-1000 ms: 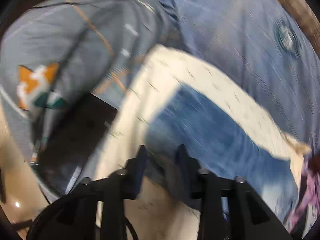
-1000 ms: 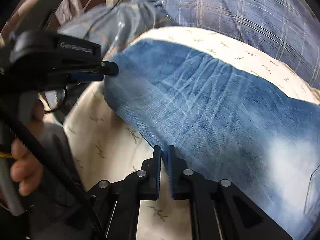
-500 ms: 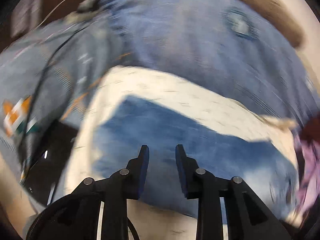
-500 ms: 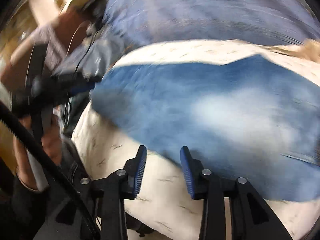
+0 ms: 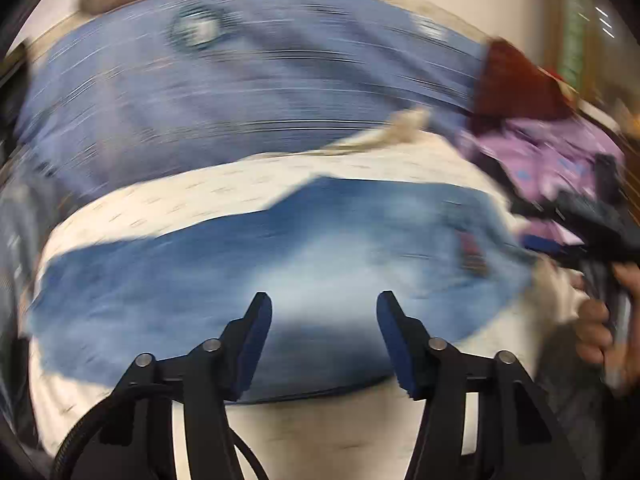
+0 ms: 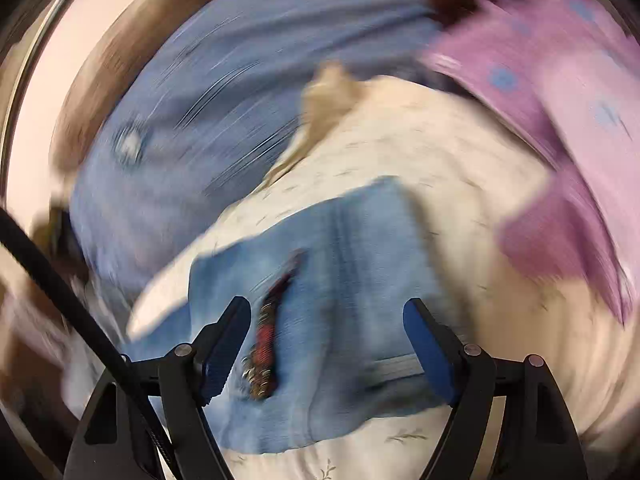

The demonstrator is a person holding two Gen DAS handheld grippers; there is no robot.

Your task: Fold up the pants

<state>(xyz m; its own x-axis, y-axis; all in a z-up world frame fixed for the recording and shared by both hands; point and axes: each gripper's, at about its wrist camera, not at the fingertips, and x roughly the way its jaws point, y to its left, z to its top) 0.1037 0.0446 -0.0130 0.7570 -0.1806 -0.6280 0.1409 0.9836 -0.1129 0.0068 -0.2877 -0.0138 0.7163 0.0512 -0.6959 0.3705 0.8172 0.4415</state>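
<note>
Left wrist view, blurred: the folded blue denim pants (image 5: 280, 280) lie across the frame's middle on a cream sheet with small sprig print (image 5: 200, 200), and the left gripper (image 5: 324, 308) at lower centre hangs above them, jaws spread wide, holding nothing. Right wrist view: the right gripper (image 6: 326, 316) at lower centre likewise gapes empty over the pants (image 6: 352, 280); a purple dotted cloth (image 6: 540, 80) fills the upper right.
</note>
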